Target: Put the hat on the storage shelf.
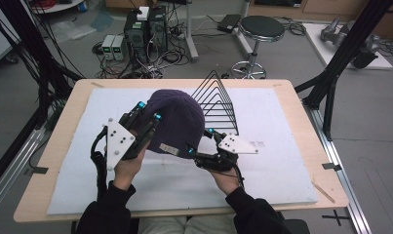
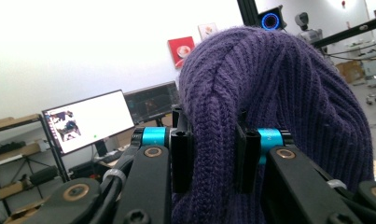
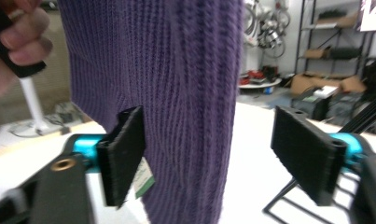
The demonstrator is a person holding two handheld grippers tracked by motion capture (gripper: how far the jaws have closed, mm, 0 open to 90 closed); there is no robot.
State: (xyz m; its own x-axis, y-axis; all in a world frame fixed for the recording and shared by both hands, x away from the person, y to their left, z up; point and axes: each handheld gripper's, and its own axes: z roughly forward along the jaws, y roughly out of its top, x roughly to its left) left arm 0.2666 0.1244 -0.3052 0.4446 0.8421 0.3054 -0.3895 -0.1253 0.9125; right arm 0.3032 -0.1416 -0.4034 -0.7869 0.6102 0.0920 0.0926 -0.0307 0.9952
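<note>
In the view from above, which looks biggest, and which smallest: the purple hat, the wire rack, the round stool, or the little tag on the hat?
Largest to smallest as they look in the high view:
1. Purple knit hat
2. Black wire rack
3. Round stool, though it stands farther from the camera, so its rank against the rack is unsure
4. Tag on the hat's edge

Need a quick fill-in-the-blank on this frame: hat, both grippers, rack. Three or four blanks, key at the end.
1. The knit hat held above the table is ____ in colour.
2. The left gripper is shut on a fold of the ____.
3. The right gripper has its jaws ____, with the hat's lower edge between them.
4. Behind the hat on the white mat stands a black wire ____.

Missing words: purple; hat; open; rack
</note>
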